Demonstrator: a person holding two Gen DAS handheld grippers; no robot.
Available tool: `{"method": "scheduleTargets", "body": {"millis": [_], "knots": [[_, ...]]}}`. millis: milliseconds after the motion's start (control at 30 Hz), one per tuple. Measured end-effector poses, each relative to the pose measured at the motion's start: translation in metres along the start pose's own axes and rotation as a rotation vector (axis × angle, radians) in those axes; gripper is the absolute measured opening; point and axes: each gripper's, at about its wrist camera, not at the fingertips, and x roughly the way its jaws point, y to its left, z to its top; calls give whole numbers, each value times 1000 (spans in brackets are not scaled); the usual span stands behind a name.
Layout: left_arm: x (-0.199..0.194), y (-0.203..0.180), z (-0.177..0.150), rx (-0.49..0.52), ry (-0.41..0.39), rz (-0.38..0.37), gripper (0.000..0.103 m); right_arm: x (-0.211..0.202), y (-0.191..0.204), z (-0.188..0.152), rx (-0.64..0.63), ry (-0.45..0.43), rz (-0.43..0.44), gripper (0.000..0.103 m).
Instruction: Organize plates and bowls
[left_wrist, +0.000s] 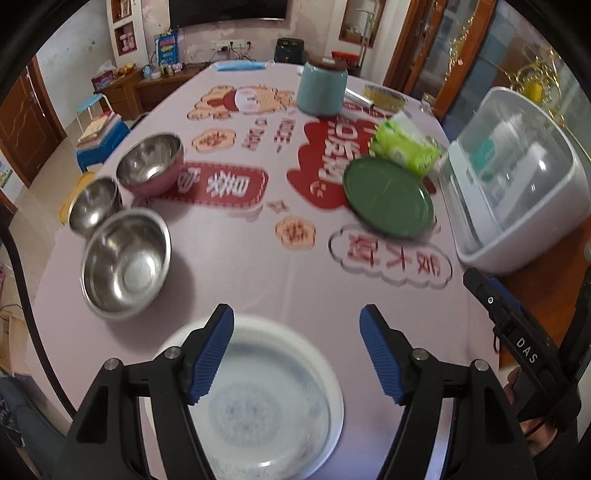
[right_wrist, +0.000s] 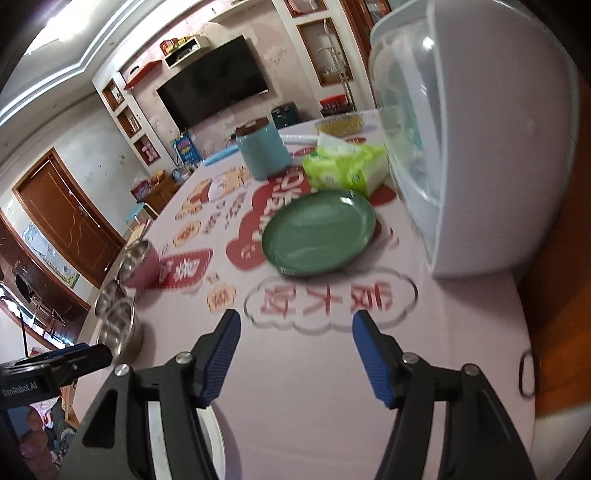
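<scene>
1. Seen from the left wrist, the left gripper (left_wrist: 296, 354) hangs above a white plate with a blue pattern (left_wrist: 266, 402), jaws apart and nothing between its blue pads (left_wrist: 212, 354); the plate lies flat on the pink printed tablecloth (left_wrist: 258, 273), right side up, its near edge cut off by the frame and partly hidden by the fingers. Motion blur softens its pattern.
2. Left of it sit three empty steel bowls, mouths up: a large one (left_wrist: 125, 264) nearest, a small one (left_wrist: 92, 203) behind it, and a pink-sided one (left_wrist: 151, 164) farther back. A green plate (left_wrist: 388, 201) lies flat to the right, empty, beside a green tissue pack (left_wrist: 406, 147). A white domed dish box (left_wrist: 517, 177) with a clear lid holds pale items too hazy to name. The right gripper's body (left_wrist: 517, 332) enters at the right edge.
3. Seen from the right wrist, the right gripper (right_wrist: 295, 354) is spread, empty, over bare cloth. The green plate (right_wrist: 319, 236) lies ahead, just beside the dish box (right_wrist: 498, 147). A teal canister (right_wrist: 262, 151) stands upright behind. Only a sliver of the white plate (right_wrist: 216, 435) shows behind the left finger.
</scene>
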Motion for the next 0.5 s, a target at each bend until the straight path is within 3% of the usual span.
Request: {"method": "scheduleTargets", "body": {"millis": [333,500], "knots": [[9,-13,76,-41,-63,13,70,34,-10,55,132,-45,5,64],[22,-18,104,-55,-86,3,69,51,-18,62,211,-72,-8,64]]}}
